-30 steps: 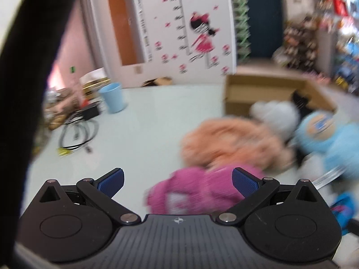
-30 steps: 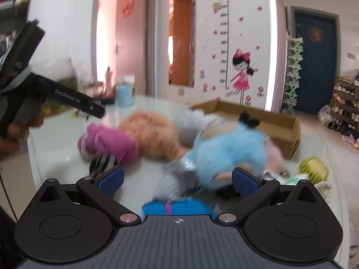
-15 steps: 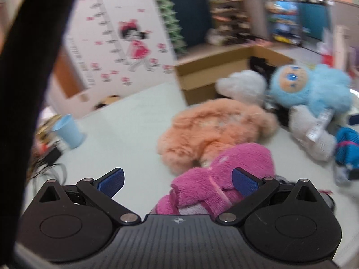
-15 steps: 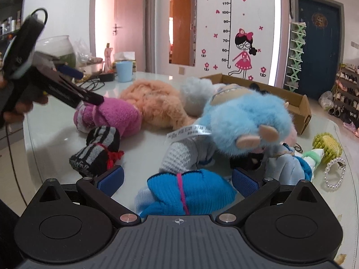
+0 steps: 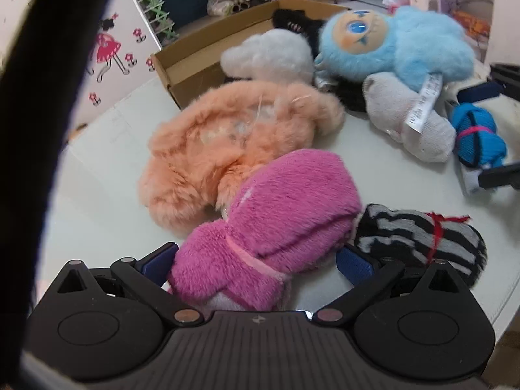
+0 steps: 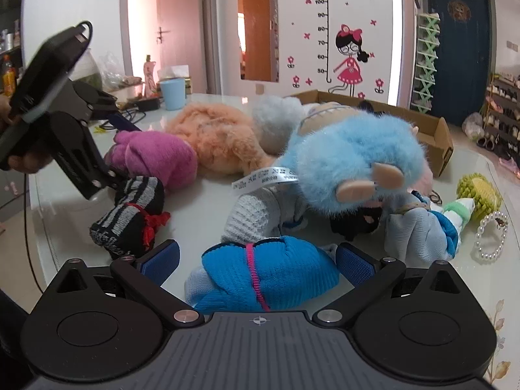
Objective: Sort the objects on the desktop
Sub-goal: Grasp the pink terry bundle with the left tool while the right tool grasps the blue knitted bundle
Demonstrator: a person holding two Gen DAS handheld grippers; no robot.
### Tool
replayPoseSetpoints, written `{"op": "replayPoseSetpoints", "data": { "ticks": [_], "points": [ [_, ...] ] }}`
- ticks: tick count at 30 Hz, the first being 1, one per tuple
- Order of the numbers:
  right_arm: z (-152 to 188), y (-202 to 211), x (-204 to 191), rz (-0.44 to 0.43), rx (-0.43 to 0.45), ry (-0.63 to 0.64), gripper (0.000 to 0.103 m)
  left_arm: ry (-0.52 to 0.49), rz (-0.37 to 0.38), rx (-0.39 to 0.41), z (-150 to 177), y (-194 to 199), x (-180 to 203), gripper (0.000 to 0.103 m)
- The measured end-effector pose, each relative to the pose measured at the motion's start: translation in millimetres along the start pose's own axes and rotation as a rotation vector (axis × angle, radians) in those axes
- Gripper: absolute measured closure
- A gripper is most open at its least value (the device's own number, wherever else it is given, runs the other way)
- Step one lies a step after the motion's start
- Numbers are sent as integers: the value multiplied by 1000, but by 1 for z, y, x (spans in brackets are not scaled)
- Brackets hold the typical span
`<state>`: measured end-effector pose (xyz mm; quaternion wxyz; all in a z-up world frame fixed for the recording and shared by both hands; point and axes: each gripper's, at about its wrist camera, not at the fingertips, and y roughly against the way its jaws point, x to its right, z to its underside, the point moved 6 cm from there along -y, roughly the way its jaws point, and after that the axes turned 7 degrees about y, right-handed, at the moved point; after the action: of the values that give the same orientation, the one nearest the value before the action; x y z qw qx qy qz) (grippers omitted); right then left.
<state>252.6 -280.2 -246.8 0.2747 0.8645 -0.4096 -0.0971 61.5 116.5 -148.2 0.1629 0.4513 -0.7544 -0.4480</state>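
Both tongs are spread wide, grasping nothing yet: the left tongs (image 5: 256,260) straddle the pink sock bundle (image 5: 273,227) on the surface (image 5: 104,195), the right tongs (image 6: 256,261) straddle the blue sock bundle (image 6: 263,276). Next, probably, each must close, lift, and carry toward the cardboard box (image 5: 195,61).

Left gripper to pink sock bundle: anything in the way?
Nothing visible. The pink sock bundle already sits between the open fingers of the left gripper. The striped sock bundle crowds the right fingertip.

blue cup (image 6: 172,93) | height-chart wall sticker (image 6: 349,58) | dark door (image 6: 461,42) | shoe rack (image 6: 502,110)
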Motion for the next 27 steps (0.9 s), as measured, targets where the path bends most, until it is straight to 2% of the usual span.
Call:
{"op": "replayPoseSetpoints", "data": {
  "ticks": [3,9,12,16,20,21,22,27],
  "points": [
    [-1,-3,0,5,-13,0,0,44,20,-22,3,-8,-2,3],
    [1,-4,-3,4,-23,12,0,42,-13,2,18,-3,10,8],
    [2,-4,-2,13,-38,9,1,41,-23,8,27,3,17,15],
    [6,-4,7,29,-73,-35,2,41,-32,22,37,10,30,20],
    [10,-3,16,44,-89,-79,4,34,-62,38,34,13,29,13],
    [11,-3,15,43,-91,-75,5,44,-69,31,35,11,26,5],
    [11,-3,14,43,-92,-68,6,60,-79,21,33,9,21,0],
    [11,-2,9,44,-85,-48,11,174,-38,-20,32,1,4,0]
  ]
}}
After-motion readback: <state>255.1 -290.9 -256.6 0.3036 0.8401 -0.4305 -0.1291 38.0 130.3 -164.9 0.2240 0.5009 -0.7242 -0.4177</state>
